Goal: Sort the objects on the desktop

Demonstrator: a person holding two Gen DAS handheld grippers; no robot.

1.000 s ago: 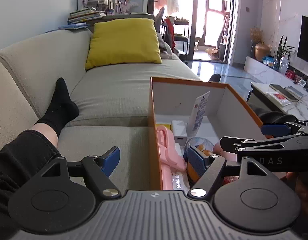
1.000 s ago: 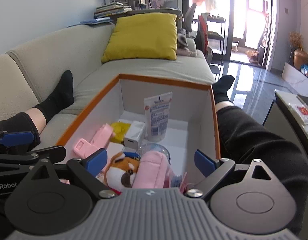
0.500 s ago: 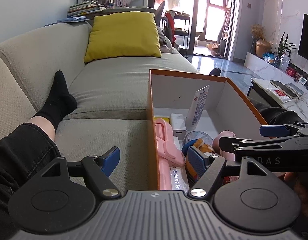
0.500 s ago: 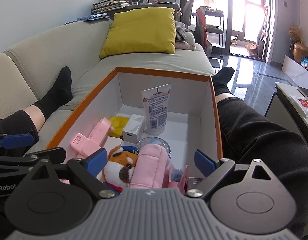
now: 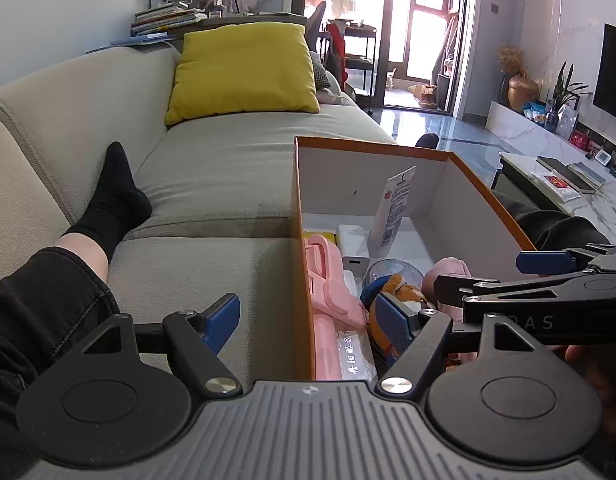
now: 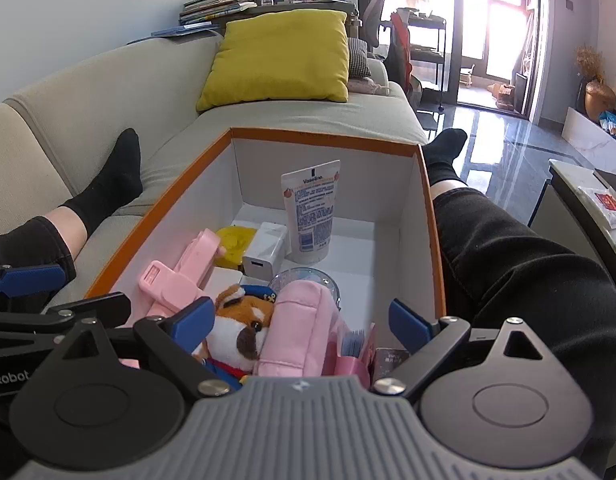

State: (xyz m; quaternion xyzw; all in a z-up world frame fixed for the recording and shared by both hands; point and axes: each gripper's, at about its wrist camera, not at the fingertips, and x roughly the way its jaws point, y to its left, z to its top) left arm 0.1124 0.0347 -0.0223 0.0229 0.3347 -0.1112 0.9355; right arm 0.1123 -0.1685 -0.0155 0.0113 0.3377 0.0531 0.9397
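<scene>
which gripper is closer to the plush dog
Right. The right gripper is open directly over the plush dog; the left gripper straddles the box wall beside it.

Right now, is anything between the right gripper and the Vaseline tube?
Yes. The tube stands at the box's far end; the open right gripper sits at the near end. Between them lie the pink pouch, plush dog, clear lid and white charger.

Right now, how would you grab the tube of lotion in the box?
Take the lotion tube by its flat upper half, coming straight down from above. It stands upright on its cap against the far wall of the box, with the charger crowding its base, so only the top is free.
</scene>
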